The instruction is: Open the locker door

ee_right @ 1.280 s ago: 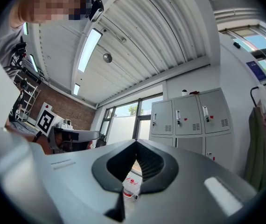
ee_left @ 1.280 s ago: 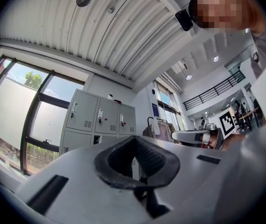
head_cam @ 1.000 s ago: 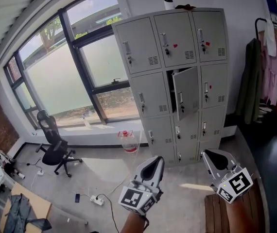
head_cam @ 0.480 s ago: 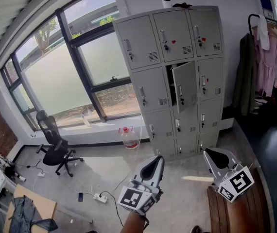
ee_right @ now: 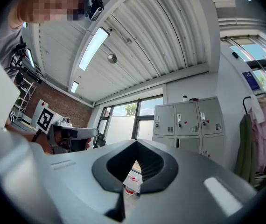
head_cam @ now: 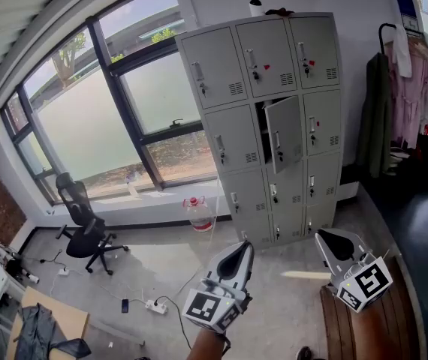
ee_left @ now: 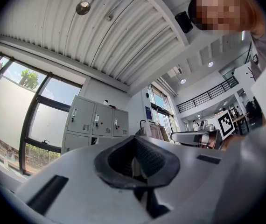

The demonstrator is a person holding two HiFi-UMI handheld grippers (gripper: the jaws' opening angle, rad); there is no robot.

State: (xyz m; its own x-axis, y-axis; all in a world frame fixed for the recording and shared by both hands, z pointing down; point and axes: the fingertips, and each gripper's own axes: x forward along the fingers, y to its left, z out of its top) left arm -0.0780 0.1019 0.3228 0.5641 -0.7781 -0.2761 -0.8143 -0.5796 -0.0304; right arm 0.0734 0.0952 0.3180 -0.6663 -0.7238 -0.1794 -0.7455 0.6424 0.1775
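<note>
Head view: my left claw (head_cam: pixel 238 255) and my right claw (head_cam: pixel 331 244) are both held low in front of me, over the concrete floor (head_cam: pixel 161 265), well apart from the lockers (head_cam: pixel 263 126). The lockers stand against the far wall beside the window (head_cam: pixel 101 118), three columns wide. One door (head_cam: pixel 284 135), in the middle column and second row from the top, hangs ajar with a dark gap on its left side. All the other doors are flush. A chair (head_cam: pixel 86 231) stands by the window at the left, and a water jug (head_cam: pixel 197 216) stands on the floor just beside the lockers' left edge. Clothes (head_cam: pixel 405 88) hang on a rack to the right of the lockers, and a bench (head_cam: pixel 342 328) lies just below my right claw.

Left gripper view: my left claw's jaws are pressed together tip to tip. Only the small hollow of the pads shows between them, and there is nothing in it. The lockers stand far behind and to the left of the jaws. My right claw shows off to the right.

Right gripper view: my right claw's jaws are also closed on each other, with nothing in their grip. The lockers stand in the distance to the right of the jaws, and the window is to their left. My left claw shows at the left.
</note>
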